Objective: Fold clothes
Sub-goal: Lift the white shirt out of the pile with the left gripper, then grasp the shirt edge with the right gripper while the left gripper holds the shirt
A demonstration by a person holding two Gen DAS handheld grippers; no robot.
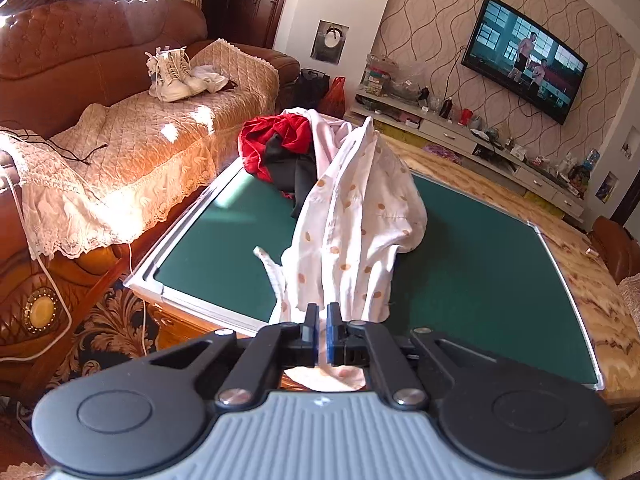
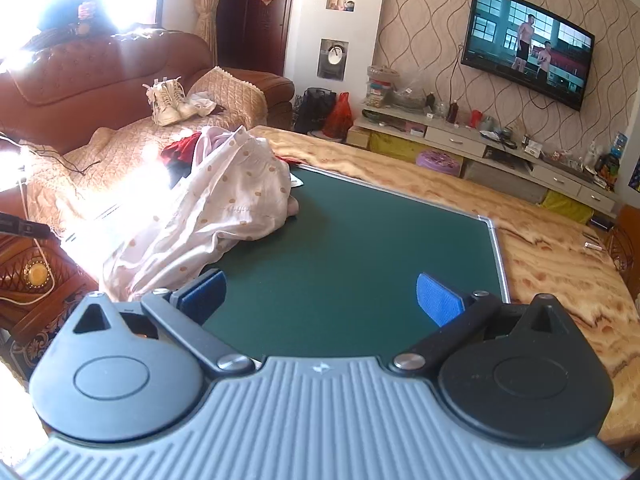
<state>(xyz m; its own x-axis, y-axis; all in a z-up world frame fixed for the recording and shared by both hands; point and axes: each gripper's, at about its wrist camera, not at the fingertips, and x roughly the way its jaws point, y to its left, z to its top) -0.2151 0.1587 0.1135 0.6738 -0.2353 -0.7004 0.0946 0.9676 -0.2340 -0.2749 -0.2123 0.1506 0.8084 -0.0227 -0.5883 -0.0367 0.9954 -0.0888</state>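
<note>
So the white garment with orange dots (image 1: 352,216) is bunched up and pulled into a peak over the green mat (image 1: 480,272) on the table (image 1: 592,304), with one edge trailing toward the near-left corner. Behind it sits a pile of a red cloth (image 1: 280,136), something black and a pale piece. The left gripper (image 1: 322,332) has its fingers clamped nearly together on a fold of the dotted fabric, which sticks out both in front of and behind the blue pads. The right gripper (image 2: 320,298) has its fingers spread wide over bare mat, holding nothing, the garment just beside its left pad. No readable labels or writing anywhere.
</note>
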